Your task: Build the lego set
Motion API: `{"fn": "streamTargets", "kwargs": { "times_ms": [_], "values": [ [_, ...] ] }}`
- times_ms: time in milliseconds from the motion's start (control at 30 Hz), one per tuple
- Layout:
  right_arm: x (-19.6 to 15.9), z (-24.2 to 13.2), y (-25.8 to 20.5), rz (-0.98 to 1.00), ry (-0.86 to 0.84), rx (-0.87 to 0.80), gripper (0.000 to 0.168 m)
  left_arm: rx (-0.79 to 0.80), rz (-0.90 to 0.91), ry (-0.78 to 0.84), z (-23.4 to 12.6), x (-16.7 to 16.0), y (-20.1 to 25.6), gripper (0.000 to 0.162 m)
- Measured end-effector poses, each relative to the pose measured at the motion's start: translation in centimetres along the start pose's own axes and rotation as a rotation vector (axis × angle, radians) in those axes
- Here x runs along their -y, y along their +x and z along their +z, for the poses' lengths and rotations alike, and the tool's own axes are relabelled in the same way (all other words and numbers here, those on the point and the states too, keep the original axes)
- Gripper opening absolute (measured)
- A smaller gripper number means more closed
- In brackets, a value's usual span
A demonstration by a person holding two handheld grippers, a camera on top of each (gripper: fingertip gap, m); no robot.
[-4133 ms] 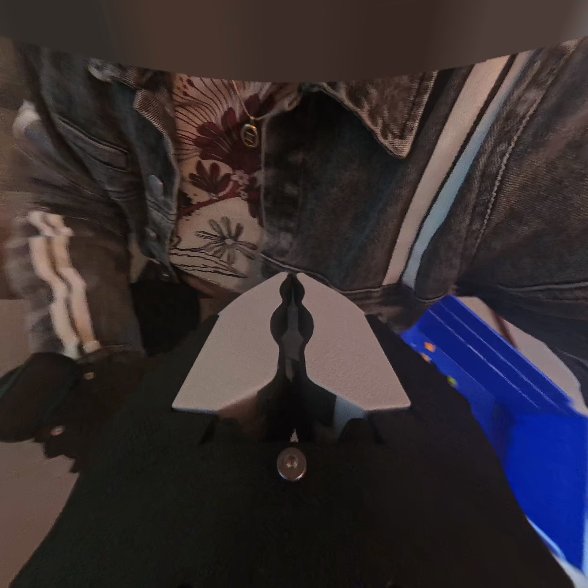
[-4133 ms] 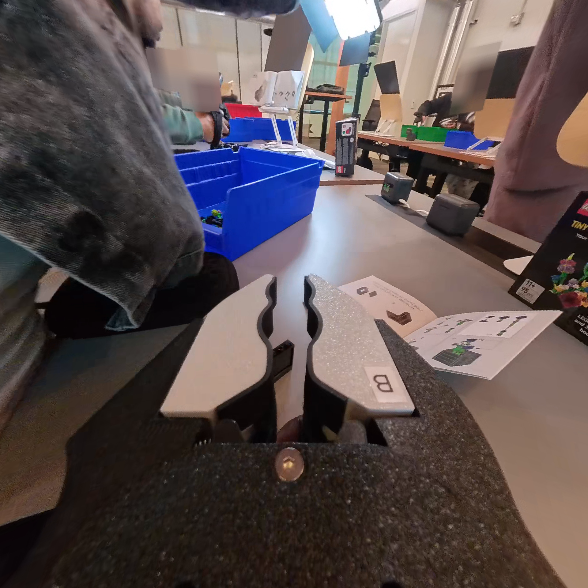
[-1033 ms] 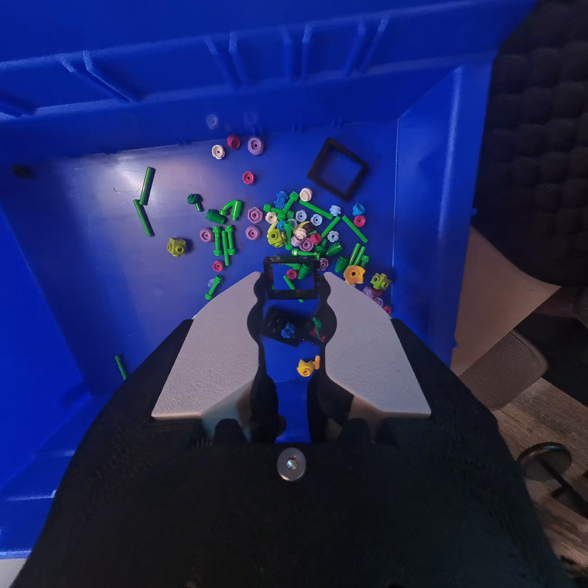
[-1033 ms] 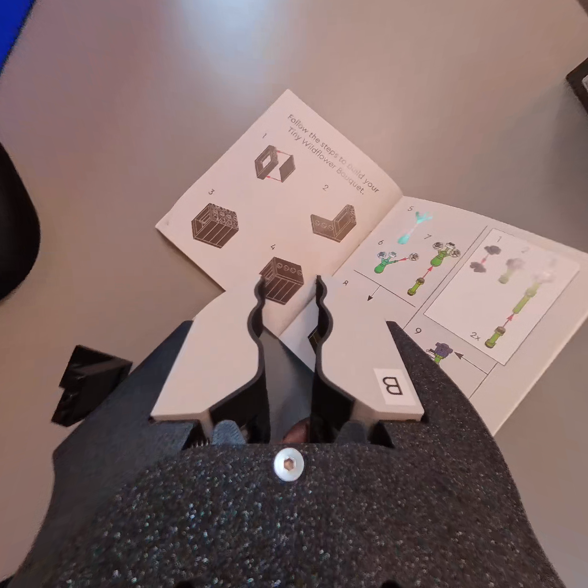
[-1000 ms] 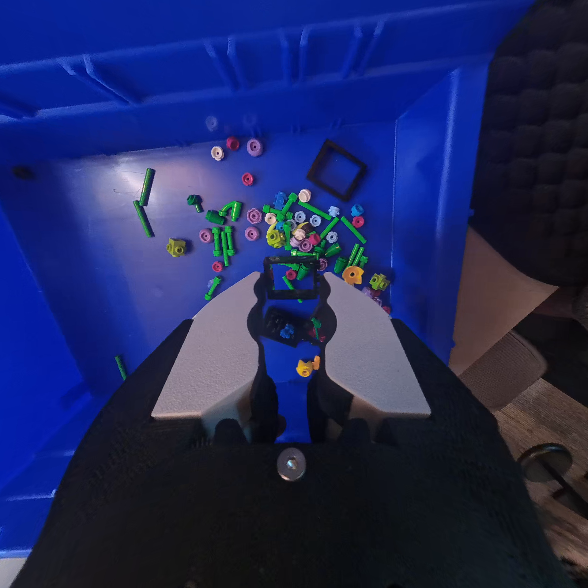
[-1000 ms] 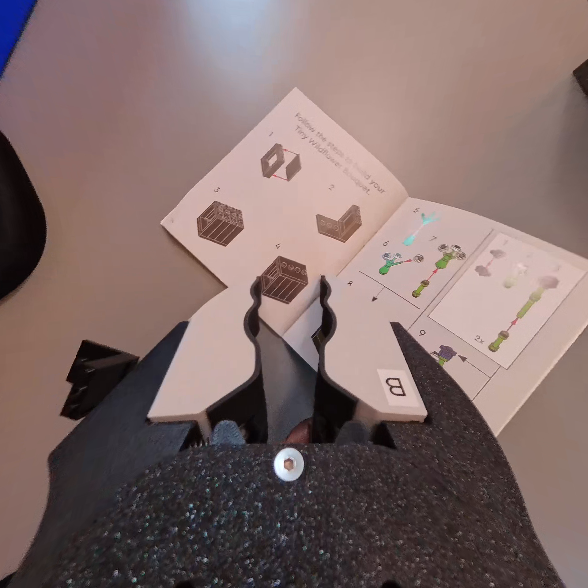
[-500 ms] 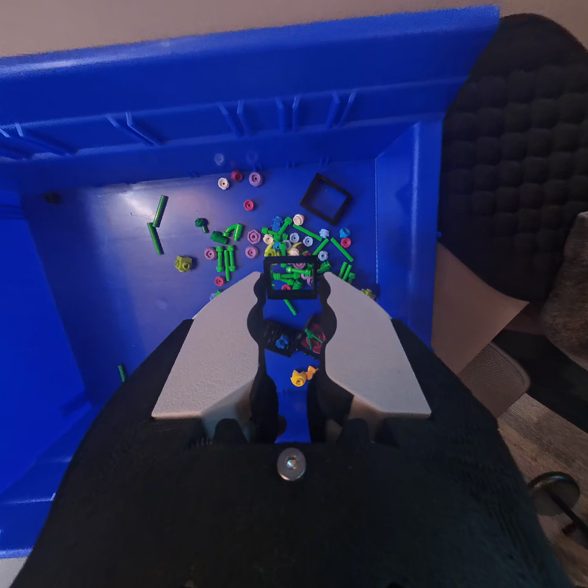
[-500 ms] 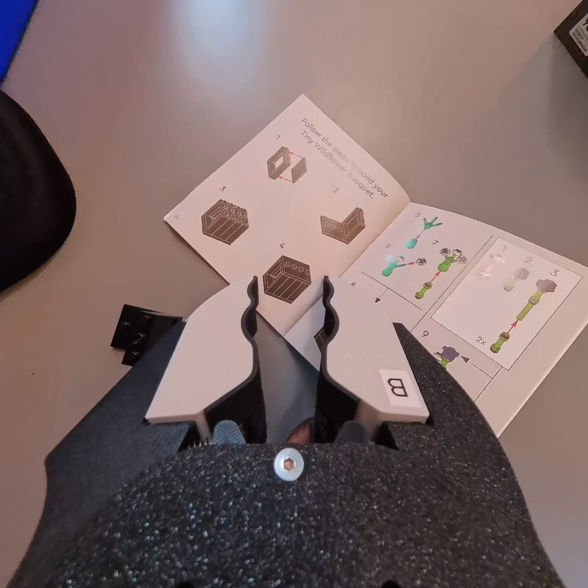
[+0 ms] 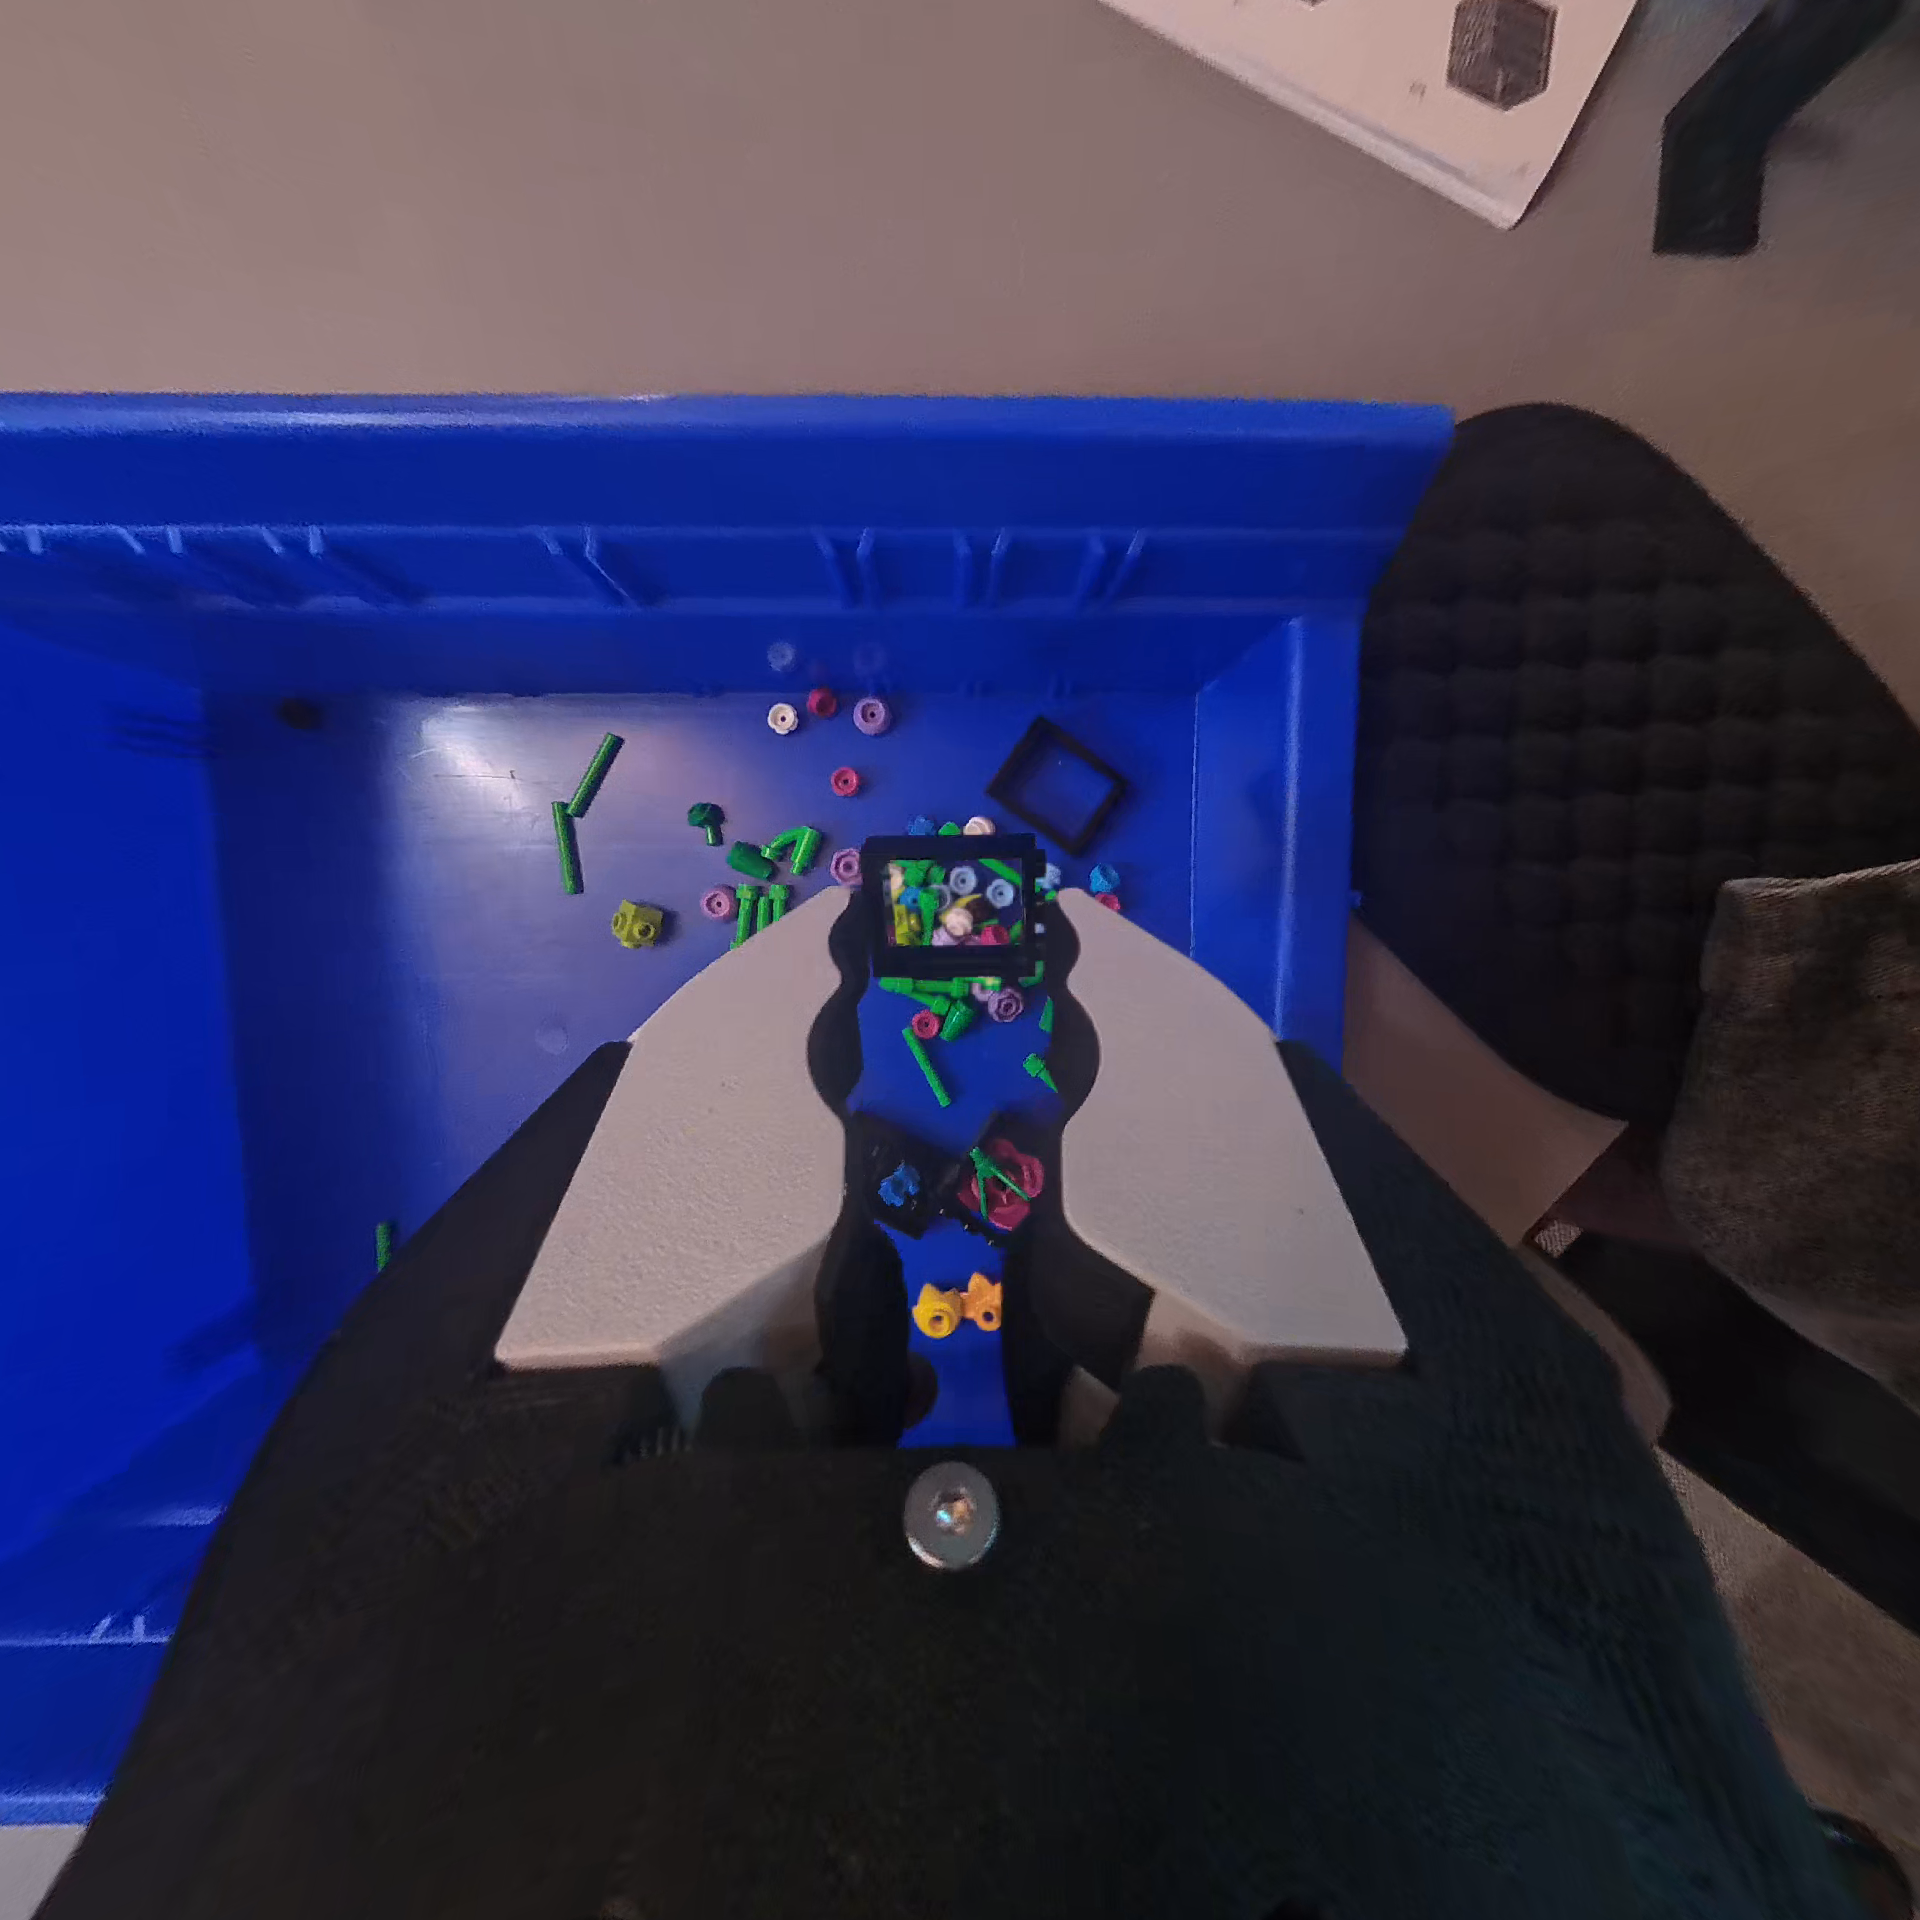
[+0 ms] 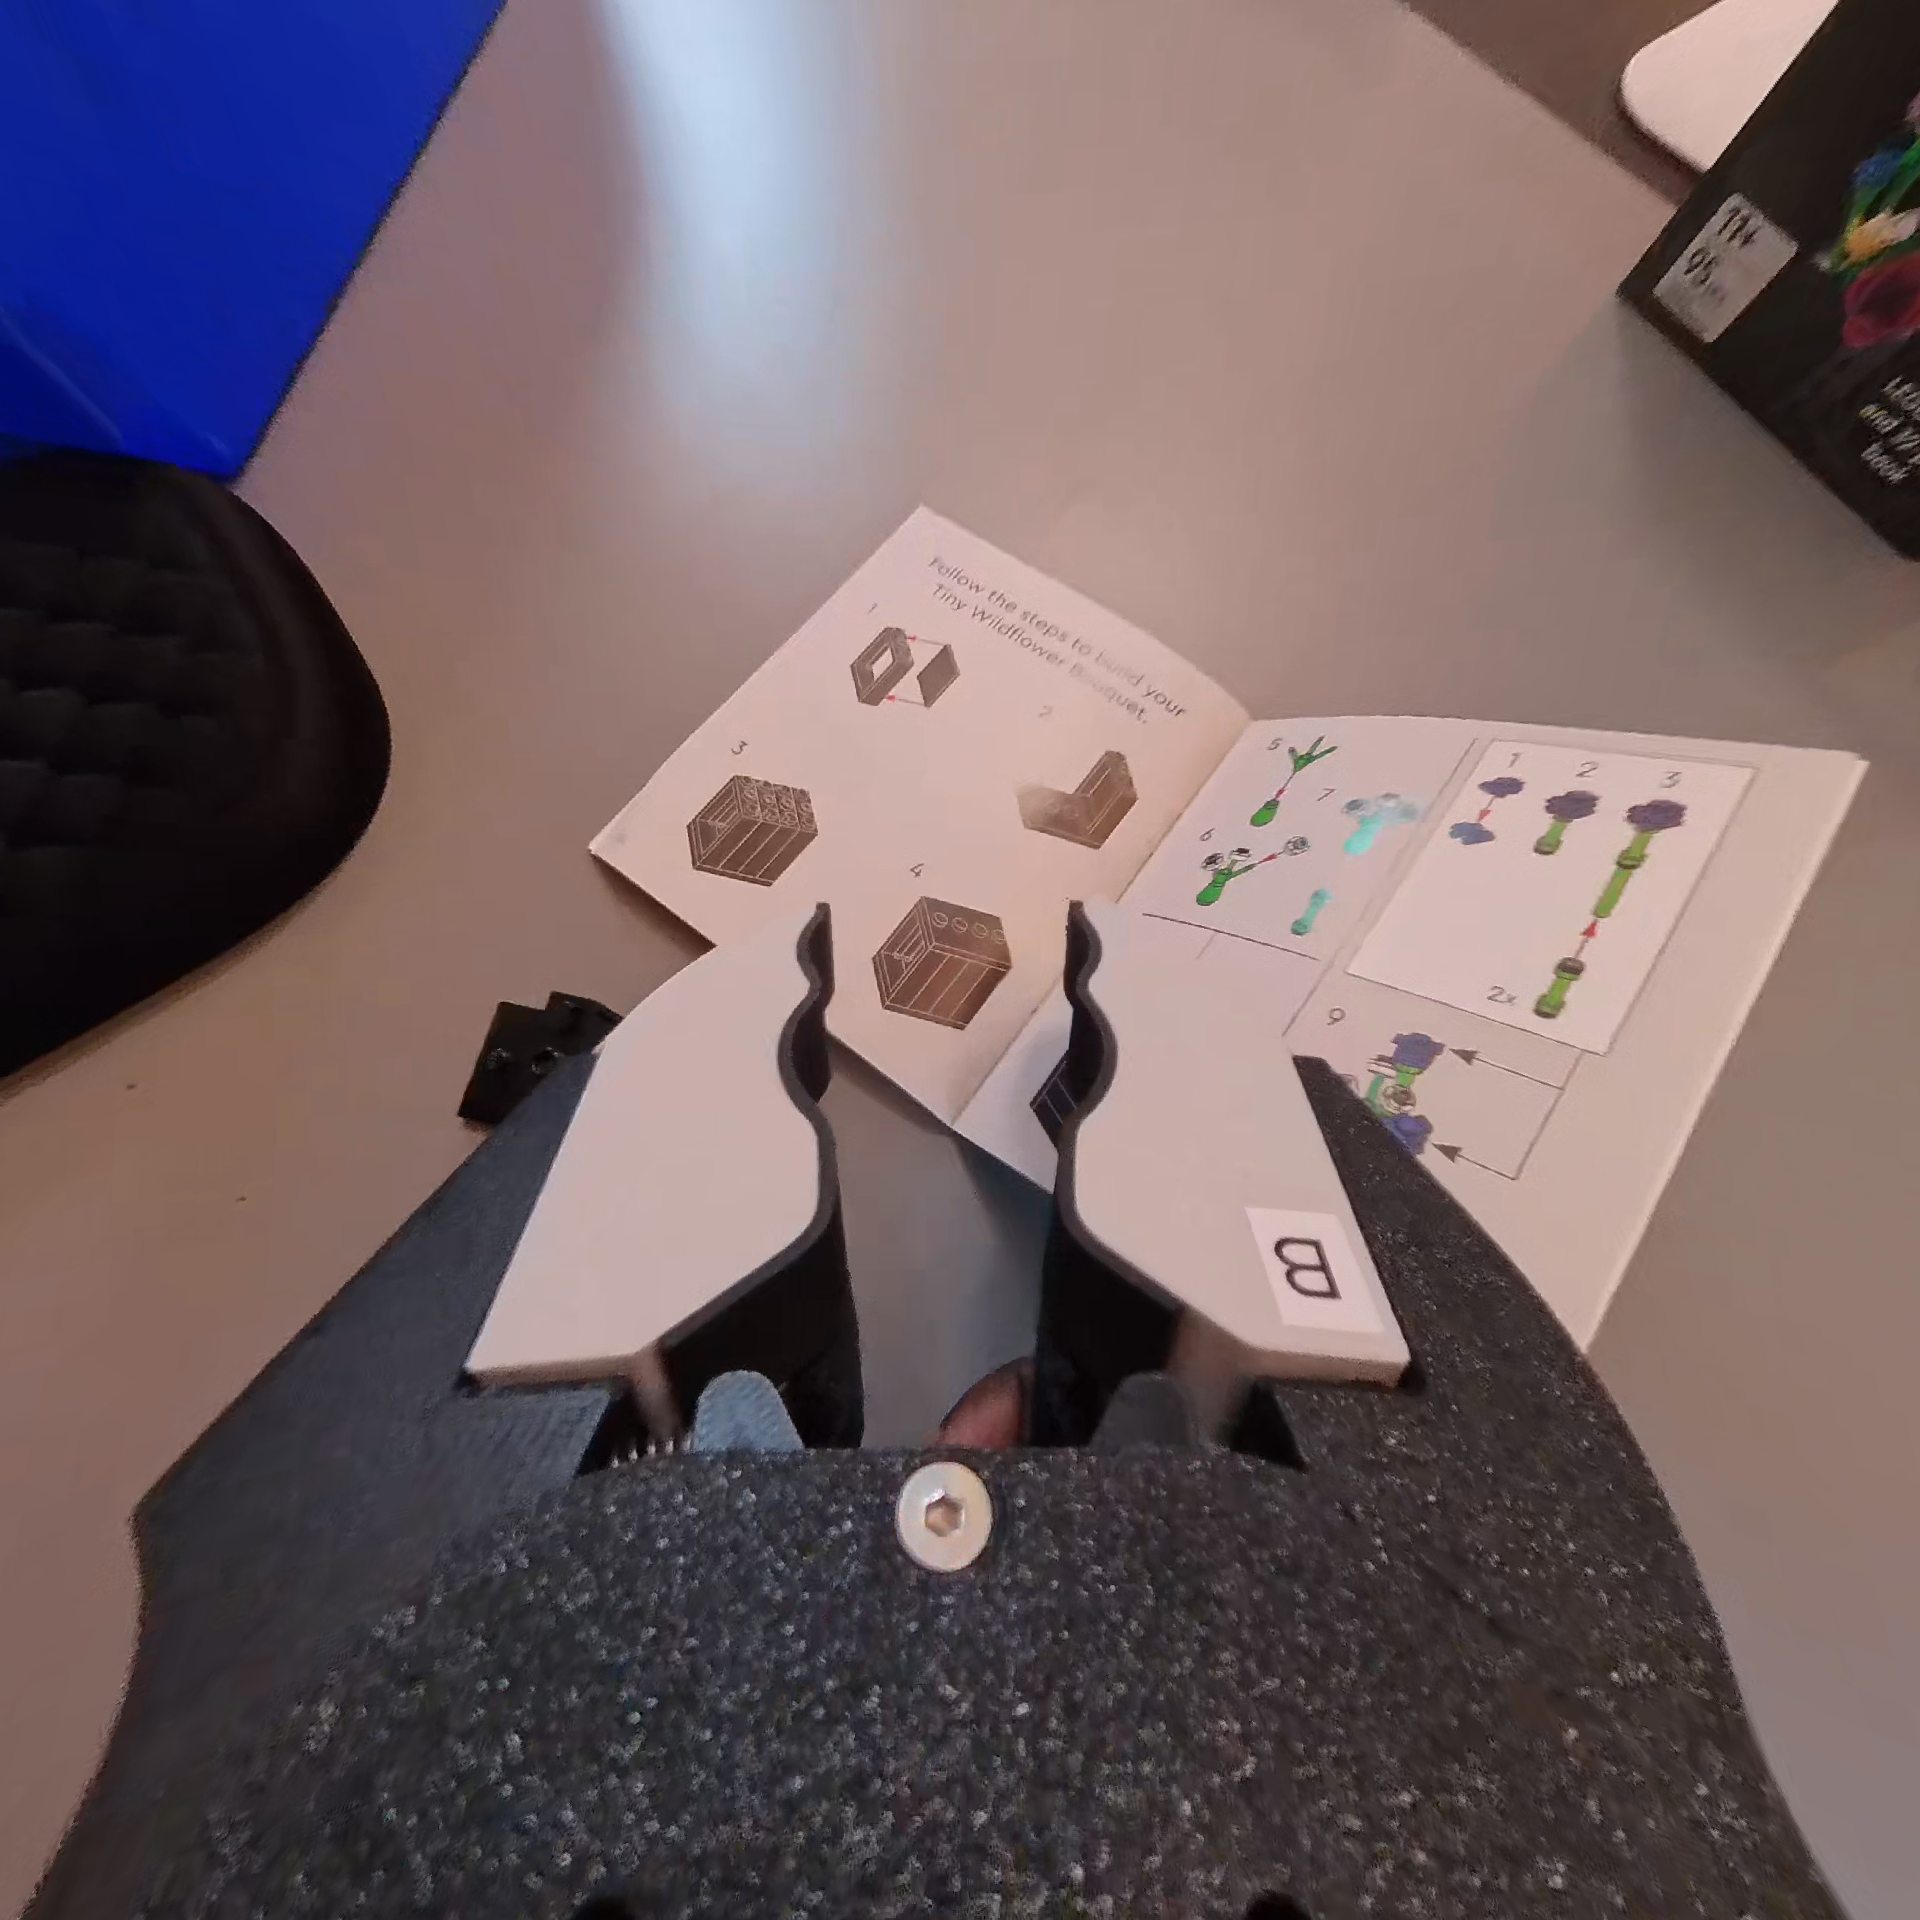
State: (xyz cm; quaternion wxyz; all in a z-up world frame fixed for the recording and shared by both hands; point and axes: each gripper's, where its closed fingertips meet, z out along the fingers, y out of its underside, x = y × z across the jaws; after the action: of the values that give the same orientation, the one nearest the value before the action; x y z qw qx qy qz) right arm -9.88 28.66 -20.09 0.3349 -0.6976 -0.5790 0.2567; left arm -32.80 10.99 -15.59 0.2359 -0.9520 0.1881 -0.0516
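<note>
- while the left gripper (image 9: 951, 914) hung above the blue bin (image 9: 727, 436), its fingers were pinched narrow on a black square frame (image 9: 953, 902), held at the very tips with the opening facing the camera.
- below it on the bin floor lay loose lego pieces (image 9: 748, 862), green stems and small coloured flower studs, with a second black frame (image 9: 1057, 795) near the right wall.
- on the grey table (image 10: 1039, 312), a black lego part (image 10: 530, 1049) sat just left of the right gripper (image 10: 948, 940), whose fingers stood apart and empty over the open instruction booklet (image 10: 1039, 748).
- at far right stood a dark box (image 10: 1808, 239).
- judging by the booklet's first drawing, the frame wanted a panel pressed in; carrying it level to the table and keeping the tip grip steady would help, since such a shallow hold could let it twist or drop.
</note>
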Motion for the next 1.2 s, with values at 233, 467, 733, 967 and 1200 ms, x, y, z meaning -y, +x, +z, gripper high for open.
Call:
{"fn": "streamTargets", "kwargs": {
  "times_ms": [233,467,733,967,1200],
  "values": [
    [0.4,-0.9,-0.1,0.0,0.045,-0.003,0.037,-0.05,-0.038,0.031,-0.3,0.6,0.6,0.033],
    [1.5,-2.7,-0.3,-0.031,0.179,0.021,0.03,-0.127,-0.102,0.089,-0.5,1.4,1.2,0.033],
    [1.7,-4.4,-1.1,-0.119,0.28,0.05,0.032,-0.199,-0.181,0.175,-1.0,2.4,1.9,0.033],
    [1.6,-5.1,-2.2,-0.179,0.327,0.077,0.032,-0.256,-0.265,0.328,-2.1,4.6,2.9,0.033],
    [2.6,-6.1,-3.0,-0.22,0.405,0.104,0.032,-0.516,-0.427,0.592,-4.8,9.3,6.5,0.033]
  ]
}}
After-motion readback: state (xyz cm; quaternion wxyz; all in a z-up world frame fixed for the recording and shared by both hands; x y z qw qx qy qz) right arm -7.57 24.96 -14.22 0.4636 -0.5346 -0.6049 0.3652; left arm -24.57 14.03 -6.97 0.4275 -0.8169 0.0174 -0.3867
